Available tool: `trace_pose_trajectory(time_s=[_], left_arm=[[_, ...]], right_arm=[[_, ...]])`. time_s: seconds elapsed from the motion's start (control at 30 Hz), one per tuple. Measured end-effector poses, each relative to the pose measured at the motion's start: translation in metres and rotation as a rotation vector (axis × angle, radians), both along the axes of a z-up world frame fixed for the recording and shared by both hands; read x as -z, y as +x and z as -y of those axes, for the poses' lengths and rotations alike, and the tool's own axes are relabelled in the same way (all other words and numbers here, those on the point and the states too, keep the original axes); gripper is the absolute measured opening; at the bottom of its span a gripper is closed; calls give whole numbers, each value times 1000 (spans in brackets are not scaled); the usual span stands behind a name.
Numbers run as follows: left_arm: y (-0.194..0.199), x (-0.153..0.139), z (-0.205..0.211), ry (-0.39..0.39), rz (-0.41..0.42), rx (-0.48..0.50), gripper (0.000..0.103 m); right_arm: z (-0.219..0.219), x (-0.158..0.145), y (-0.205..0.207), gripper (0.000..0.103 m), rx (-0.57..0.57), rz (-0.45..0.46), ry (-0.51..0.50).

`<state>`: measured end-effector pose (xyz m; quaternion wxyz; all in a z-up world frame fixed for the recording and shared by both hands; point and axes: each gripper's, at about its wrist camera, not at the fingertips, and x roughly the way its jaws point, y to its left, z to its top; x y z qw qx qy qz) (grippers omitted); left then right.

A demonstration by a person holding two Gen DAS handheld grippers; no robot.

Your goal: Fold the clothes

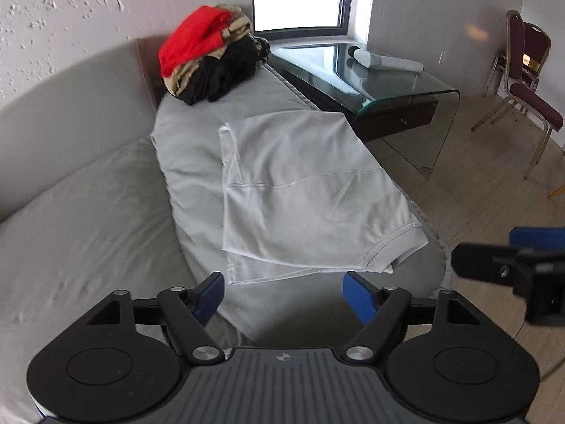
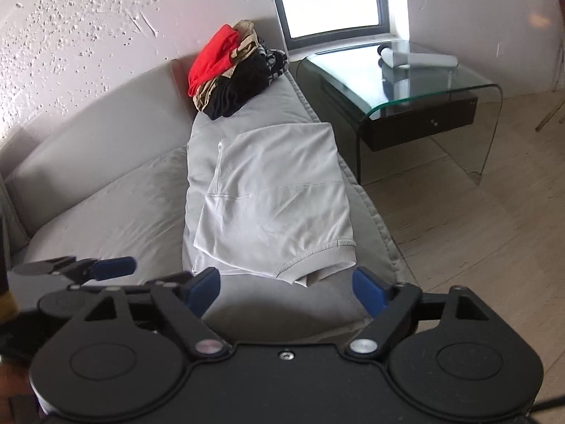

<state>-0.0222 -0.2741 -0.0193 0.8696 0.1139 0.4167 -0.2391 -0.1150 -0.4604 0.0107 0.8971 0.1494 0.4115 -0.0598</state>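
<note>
Fabric of a pale grey shirt is being shown folded into a rough rectangle, lying flat on a grey sofa cushion just ahead of both claws. A stitched hem line is being seen running across its middle, and a ribbed cuff or collar band is curling at the near corner, just ahead of the right claw. The cloth is looking soft and matte, with light creases near its near edge.

The left claw is being held wide open above the cushion's near end, its blue pads parted with nothing between them. The right claw is likewise being held wide open and empty, and its blue pads are touching no cloth. Each claw is being caught at the edge of the other's view, side by side.

Far ahead of the claws, at the cushion's far end, a heap of clothes is being seen: red on top, tan and black beneath, crumpled and unfolded. Ahead and to the right, a curved glass table with a dark drawer is carrying a grey cylindrical object. A padded metal-framed chair is standing further right on the pale tiled floor. A rough textured wall is rising behind the sofa.
</note>
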Motion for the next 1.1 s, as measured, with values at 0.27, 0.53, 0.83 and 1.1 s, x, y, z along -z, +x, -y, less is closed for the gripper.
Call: trace_pose_trajectory(time_s=[0.27,0.53,0.83,1.1], left_arm=[[-16,-25,-21,-49,39,1,87],[-19,-23,-26,-75,40,2,86],[-17,-17,-26,-88,27,-8,86],[-20,-14,-23,-74,57,-4,86]], right_arm=[[-19,-28,-12,89,-12,-3,-43],[-32,-29,-16,99,-10,-8,-113],[-35,-20,-16,99,-14,-20,-101],[-29,-14,-17,100,-7,-23,-81]])
